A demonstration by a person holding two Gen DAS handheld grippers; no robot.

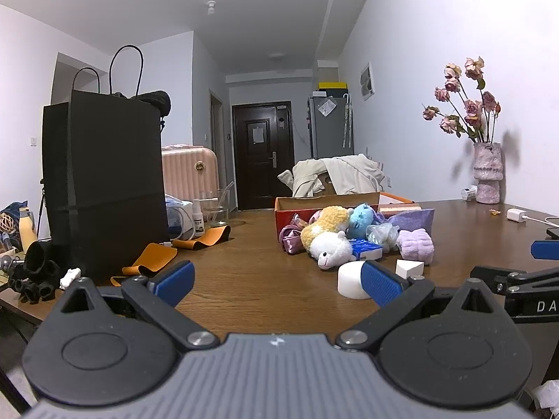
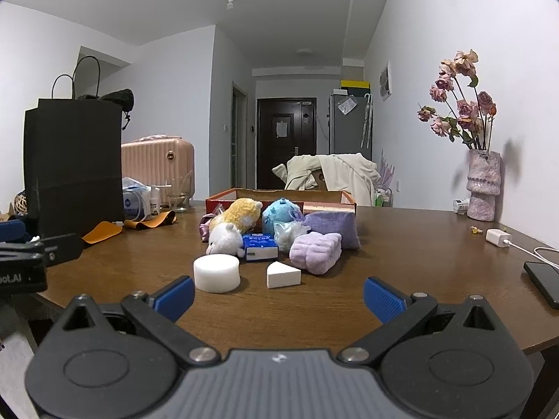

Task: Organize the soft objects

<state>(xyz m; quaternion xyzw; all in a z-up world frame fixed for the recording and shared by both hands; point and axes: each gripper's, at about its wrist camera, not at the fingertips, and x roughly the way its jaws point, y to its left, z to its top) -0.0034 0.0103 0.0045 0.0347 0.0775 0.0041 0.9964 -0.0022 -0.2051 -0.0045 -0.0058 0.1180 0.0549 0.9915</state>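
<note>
A heap of soft things lies mid-table before an orange box (image 1: 284, 209) (image 2: 223, 197): a yellow-and-white plush (image 1: 326, 235) (image 2: 232, 221), a blue plush (image 1: 361, 221) (image 2: 281, 213), a lilac folded towel (image 1: 415, 246) (image 2: 316, 251), a purple pillow (image 2: 332, 223), a blue tissue pack (image 2: 260, 246), a white round sponge (image 1: 351, 279) (image 2: 216, 272) and a white wedge sponge (image 1: 408, 268) (image 2: 283, 274). My left gripper (image 1: 277, 282) stands open, short of the round sponge. My right gripper (image 2: 277, 295) is open too, just before both sponges, holding nothing.
A tall black paper bag (image 1: 104, 181) (image 2: 73, 160) stands at the left, with orange strips (image 1: 206, 237) (image 2: 104, 230) beside it. A vase of dried roses (image 1: 487, 174) (image 2: 482, 183), a white charger (image 2: 498, 235) and a phone (image 2: 543, 281) occupy the right side.
</note>
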